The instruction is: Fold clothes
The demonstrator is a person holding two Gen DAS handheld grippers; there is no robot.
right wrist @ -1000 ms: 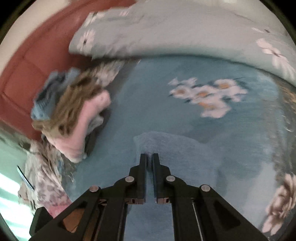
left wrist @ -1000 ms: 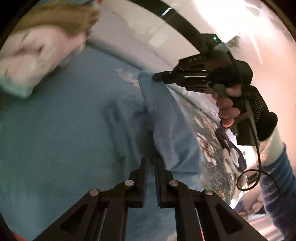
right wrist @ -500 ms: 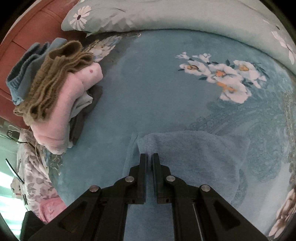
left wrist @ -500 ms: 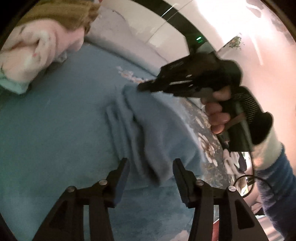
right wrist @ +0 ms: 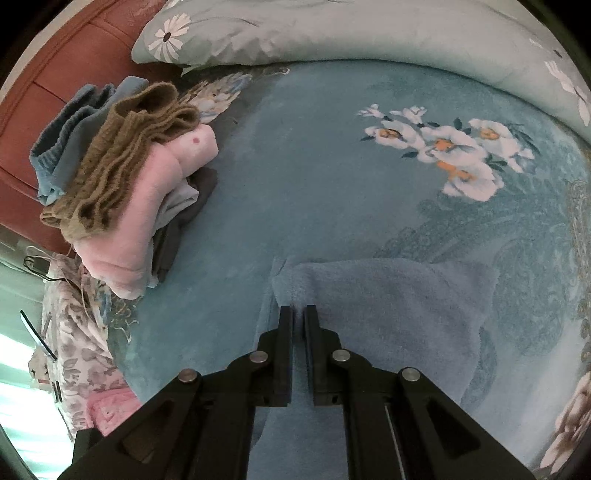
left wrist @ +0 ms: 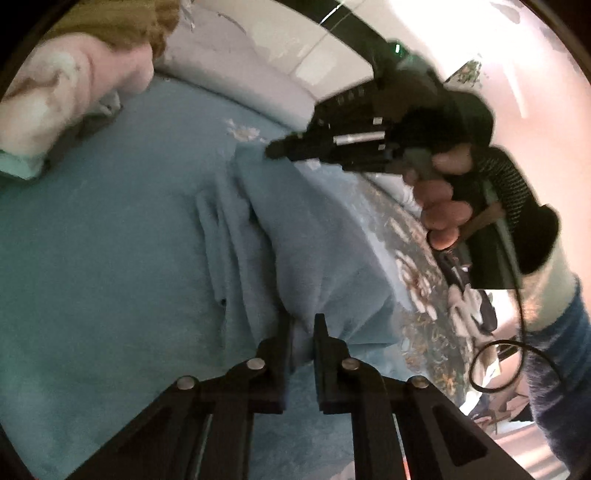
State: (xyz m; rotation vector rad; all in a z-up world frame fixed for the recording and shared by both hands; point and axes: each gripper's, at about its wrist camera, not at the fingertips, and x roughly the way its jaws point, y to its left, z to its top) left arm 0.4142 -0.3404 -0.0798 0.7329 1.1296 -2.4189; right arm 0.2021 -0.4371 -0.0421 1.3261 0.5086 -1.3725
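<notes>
pale blue fleece garment (right wrist: 388,314) folded, rumpled, both tongs pinching its edges

1. A teal bedspread (right wrist: 314,177) with white flowers covers the bed.
2. A red-brown padded headboard (right wrist: 55,85) stands far left.
3. A pale floral pillow (right wrist: 332,33) lies along the far edge.
4. Bright daylight glows near left.
</notes>
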